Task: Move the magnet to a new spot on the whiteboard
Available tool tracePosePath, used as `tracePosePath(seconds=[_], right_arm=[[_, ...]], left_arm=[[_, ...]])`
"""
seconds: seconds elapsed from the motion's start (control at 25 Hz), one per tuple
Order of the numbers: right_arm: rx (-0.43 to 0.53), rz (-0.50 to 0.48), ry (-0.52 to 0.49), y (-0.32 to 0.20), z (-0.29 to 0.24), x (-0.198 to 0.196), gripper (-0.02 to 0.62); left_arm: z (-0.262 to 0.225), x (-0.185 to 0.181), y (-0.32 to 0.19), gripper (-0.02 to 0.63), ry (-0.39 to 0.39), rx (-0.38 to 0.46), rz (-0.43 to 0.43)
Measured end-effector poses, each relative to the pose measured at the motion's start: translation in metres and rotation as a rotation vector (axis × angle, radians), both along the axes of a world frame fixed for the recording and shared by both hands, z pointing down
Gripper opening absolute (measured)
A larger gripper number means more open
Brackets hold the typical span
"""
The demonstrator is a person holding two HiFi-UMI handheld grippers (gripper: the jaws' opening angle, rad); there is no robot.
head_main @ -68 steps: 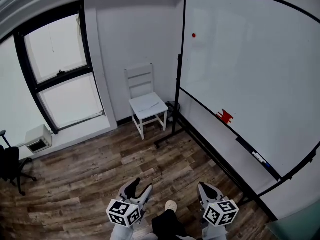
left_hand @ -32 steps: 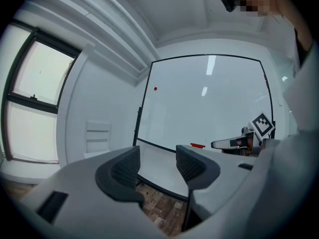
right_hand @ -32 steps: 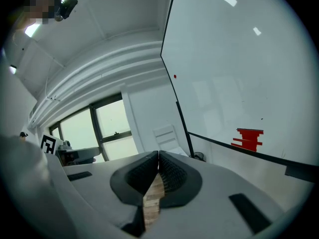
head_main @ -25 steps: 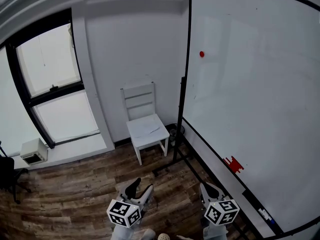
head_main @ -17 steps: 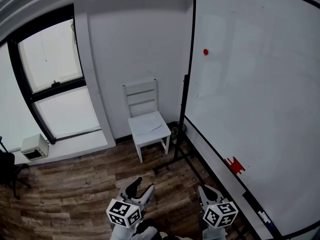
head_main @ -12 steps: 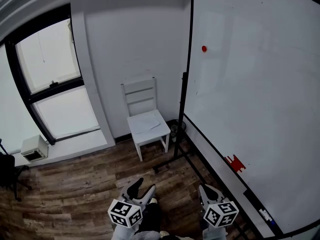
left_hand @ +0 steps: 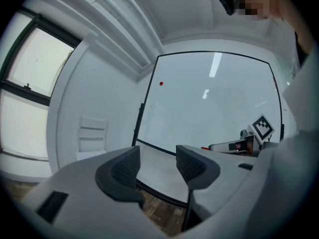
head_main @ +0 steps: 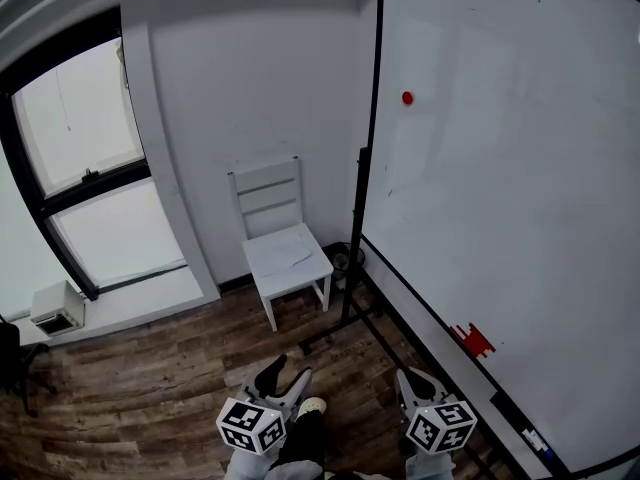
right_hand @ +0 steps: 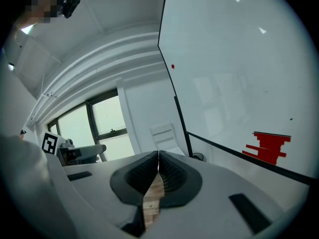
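Although the whiteboard (head_main: 520,168) has drawn nearer, the magnet (head_main: 407,98) stays ungrasped, high above the parted left hand-held gripper (head_main: 283,376) and the closed, empty right hand-held gripper (head_main: 415,380).

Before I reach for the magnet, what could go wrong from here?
1. The right gripper is shut; it may knock the magnet unless it opens first.
2. The magnet sits high, near the whiteboard frame, so a jaw might strike it.
3. The white chair stands near that edge; you could bump it.
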State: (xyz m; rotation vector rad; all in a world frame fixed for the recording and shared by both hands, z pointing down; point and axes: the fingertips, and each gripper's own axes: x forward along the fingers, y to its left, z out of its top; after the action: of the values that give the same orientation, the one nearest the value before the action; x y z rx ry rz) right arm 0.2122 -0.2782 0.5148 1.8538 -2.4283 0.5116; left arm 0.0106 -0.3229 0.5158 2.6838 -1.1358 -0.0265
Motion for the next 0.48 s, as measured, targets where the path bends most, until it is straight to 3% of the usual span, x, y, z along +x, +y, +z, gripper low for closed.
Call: tracePosePath(seconds=[0.48], right_arm=[[0.043, 0.072, 0.032, -0.124, -0.036, 0.024, 0.026]], left_arm=[[-0.026, 0.031, -0.137, 0.224, 0.006, 0.032, 0.091]])
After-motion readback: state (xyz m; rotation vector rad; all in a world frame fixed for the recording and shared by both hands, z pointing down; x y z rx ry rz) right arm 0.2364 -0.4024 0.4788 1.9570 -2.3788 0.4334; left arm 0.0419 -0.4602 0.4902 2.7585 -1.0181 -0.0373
